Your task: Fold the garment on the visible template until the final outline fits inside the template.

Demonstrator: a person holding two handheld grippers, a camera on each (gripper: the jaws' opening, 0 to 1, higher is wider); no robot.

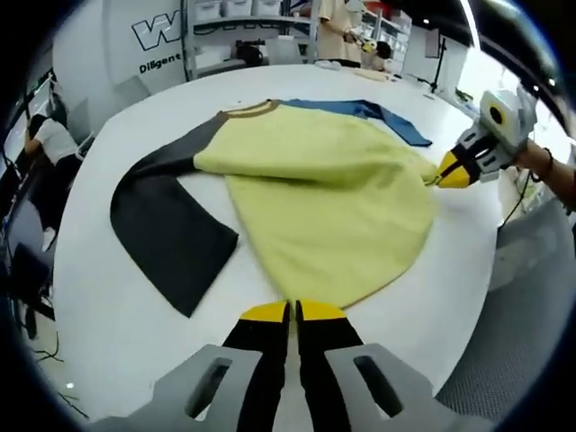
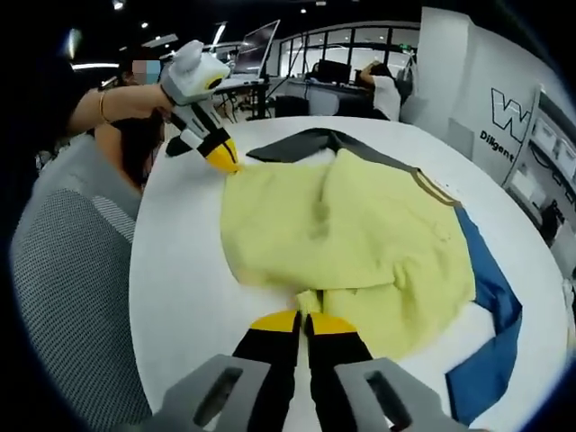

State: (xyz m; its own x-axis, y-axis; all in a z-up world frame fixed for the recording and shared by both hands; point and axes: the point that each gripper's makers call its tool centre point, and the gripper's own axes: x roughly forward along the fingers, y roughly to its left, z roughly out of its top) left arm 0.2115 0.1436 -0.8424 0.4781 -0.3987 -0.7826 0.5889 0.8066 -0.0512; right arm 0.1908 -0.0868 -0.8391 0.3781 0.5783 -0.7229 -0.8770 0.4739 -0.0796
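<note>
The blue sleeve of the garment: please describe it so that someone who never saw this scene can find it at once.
Start from the round white table and the pale yellow garment spread on it. From the striped collar, a long blue sleeve runs flat along the far edge of the yellow body. The opposite sleeve is dark grey and broader in the left gripper view, so colour alone separates them.

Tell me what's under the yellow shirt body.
The white table shows around the shirt. The dark sleeve and blue sleeve run out from under its folds; anything else beneath is covered.
</note>
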